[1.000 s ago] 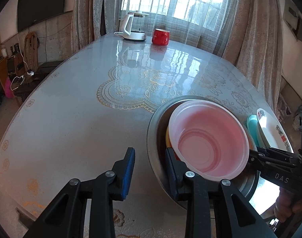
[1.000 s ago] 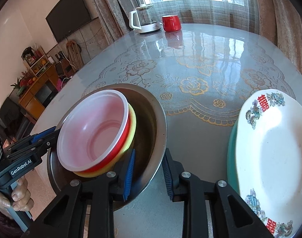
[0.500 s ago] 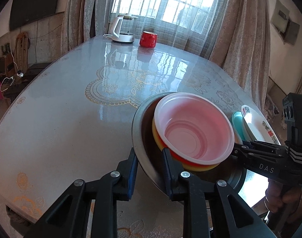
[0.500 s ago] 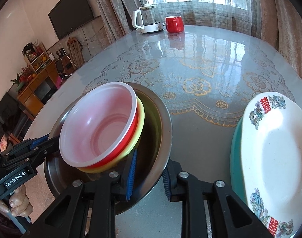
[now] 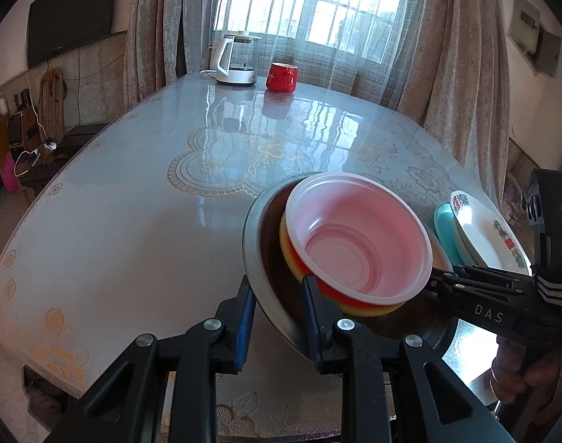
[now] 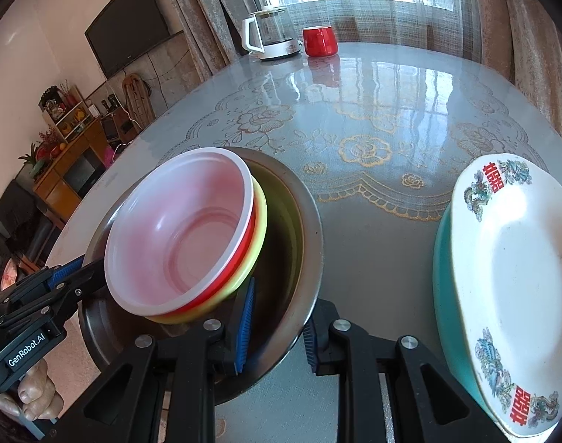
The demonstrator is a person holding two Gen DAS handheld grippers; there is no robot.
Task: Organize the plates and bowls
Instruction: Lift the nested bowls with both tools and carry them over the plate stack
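Note:
A steel basin [image 5: 255, 243] [image 6: 306, 221] holds a nested stack of bowls: a translucent white one [image 5: 358, 240] [image 6: 181, 229] on top, then a red one [image 6: 240, 247] and a yellow one [image 5: 369, 310] [image 6: 260, 217]. My left gripper [image 5: 277, 310] is shut on the basin's near rim. My right gripper [image 6: 277, 317] is shut on the opposite rim. The basin is held tilted, lifted above the table [image 5: 133, 199]. The right gripper also shows in the left wrist view [image 5: 434, 282], the left gripper in the right wrist view [image 6: 87, 267].
A white patterned plate [image 6: 517, 277] lies on a teal plate [image 6: 441, 269] right of the basin; both show in the left wrist view [image 5: 480, 232]. A kettle [image 5: 233, 61] and a red mug [image 5: 282, 76] stand at the table's far end by the curtained window.
My left gripper closed onto the basin's rim, having been open a second ago. Both grippers have since lifted the basin with its bowls, and the views have risen.

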